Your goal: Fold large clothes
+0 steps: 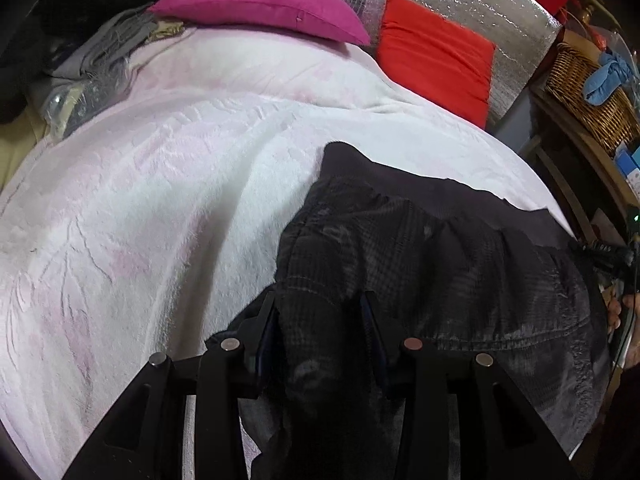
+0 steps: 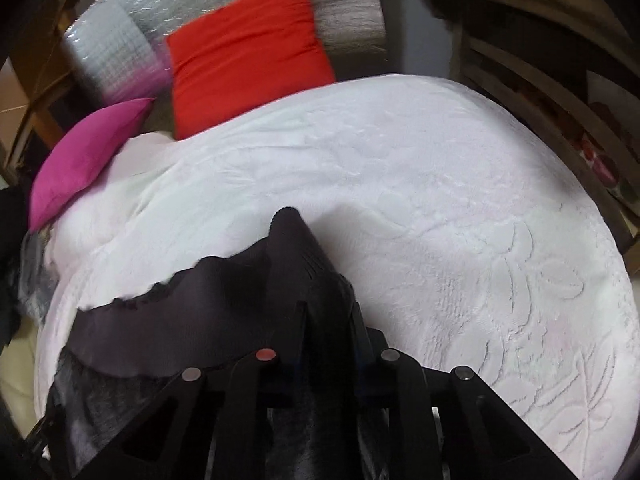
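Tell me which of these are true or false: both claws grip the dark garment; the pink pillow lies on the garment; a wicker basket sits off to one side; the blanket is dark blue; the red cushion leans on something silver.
1. Both claws grip the dark garment. True: the left claw and right claw are each closed on its fabric.
2. The pink pillow lies on the garment. False: it rests at the far end of the blanket, apart from the garment.
3. A wicker basket sits off to one side. True.
4. The blanket is dark blue. False: it is white with faint pink.
5. The red cushion leans on something silver. True: a silver foil sheet is behind it.
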